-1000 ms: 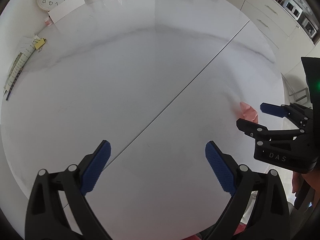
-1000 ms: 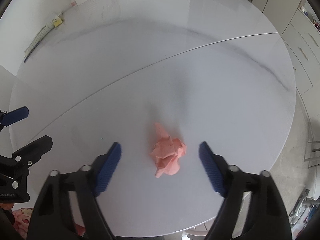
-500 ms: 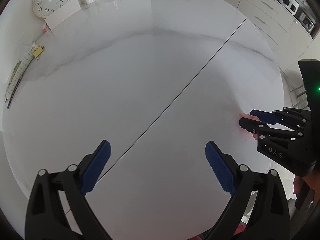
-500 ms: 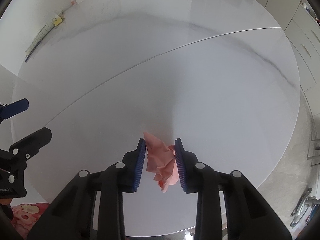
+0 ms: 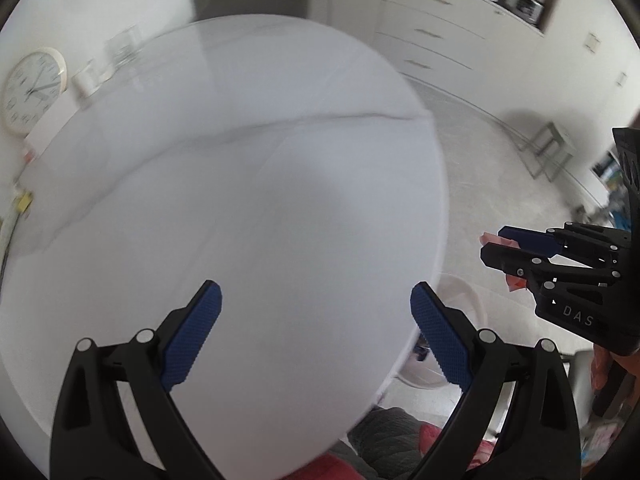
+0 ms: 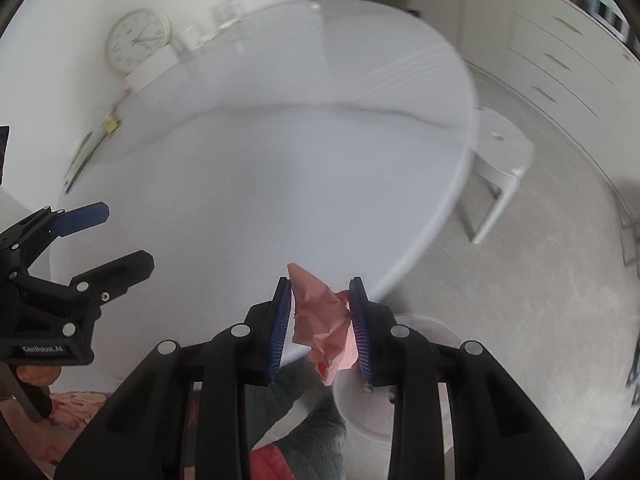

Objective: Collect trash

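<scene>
In the blurred left wrist view, the left gripper (image 5: 316,320) hangs spread and empty over the white counter (image 5: 240,200). In the right wrist view, the right gripper (image 6: 320,320) pinches the crumpled pink paper (image 6: 324,328) above the counter's edge, half hiding a white bin (image 6: 360,412) below.

Motion-smeared far edge of the desk (image 5: 280,40); clock (image 5: 32,88) numerals unreadable. Pink paper wad (image 5: 514,282) mostly hidden behind right tongs (image 5: 490,246). White bin (image 6: 360,412) half covered.
</scene>
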